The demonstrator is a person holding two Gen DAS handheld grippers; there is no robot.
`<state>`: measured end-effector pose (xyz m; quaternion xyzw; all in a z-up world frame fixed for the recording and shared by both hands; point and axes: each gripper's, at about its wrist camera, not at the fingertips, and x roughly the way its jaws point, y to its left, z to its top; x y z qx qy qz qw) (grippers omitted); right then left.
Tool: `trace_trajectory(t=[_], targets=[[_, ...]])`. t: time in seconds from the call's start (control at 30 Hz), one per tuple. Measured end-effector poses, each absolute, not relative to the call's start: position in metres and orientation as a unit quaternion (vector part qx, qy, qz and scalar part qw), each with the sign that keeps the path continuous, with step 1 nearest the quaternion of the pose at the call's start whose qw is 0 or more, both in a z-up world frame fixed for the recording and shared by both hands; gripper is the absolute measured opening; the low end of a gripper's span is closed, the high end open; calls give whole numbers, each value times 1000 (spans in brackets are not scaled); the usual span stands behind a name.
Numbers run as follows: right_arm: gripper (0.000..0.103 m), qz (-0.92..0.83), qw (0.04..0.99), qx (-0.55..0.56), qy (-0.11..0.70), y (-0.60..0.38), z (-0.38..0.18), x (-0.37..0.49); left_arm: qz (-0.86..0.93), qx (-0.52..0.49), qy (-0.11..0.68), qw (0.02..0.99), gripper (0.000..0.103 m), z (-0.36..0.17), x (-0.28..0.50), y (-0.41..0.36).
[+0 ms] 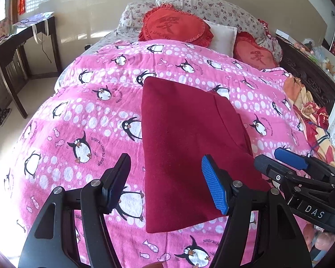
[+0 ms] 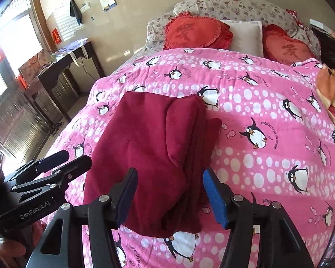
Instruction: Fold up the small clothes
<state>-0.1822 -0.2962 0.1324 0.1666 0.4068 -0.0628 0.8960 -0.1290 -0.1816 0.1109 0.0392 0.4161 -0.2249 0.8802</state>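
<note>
A dark red fleece garment (image 1: 185, 145) (image 2: 149, 145) lies folded into a long stack on the pink penguin blanket (image 1: 82, 116) (image 2: 268, 116). Its layered edges show along the right side in the right wrist view. My left gripper (image 1: 165, 174) (image 2: 71, 158) hovers open over the garment's near left corner, and nothing is pinched between its pads. My right gripper (image 2: 170, 178) (image 1: 277, 159) stands open above the near end of the stack. The cloth lies under the gap between its blue pads (image 2: 214, 196), and they do not press on it.
Two red heart cushions (image 1: 174, 25) (image 2: 196, 32), a white pillow (image 1: 223, 36) and floral pillows lie at the head of the bed. A dark desk (image 1: 24, 38) stands by the left wall. Orange and red cloth (image 1: 310, 116) is bunched at the bed's right edge.
</note>
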Motion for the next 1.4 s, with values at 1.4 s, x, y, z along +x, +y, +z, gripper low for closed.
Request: trace_trajectory(t=[1.4], targets=[[62,-56,884,173,431,-292,120,-171,-220,52,427,876,66,102,-120,-186]])
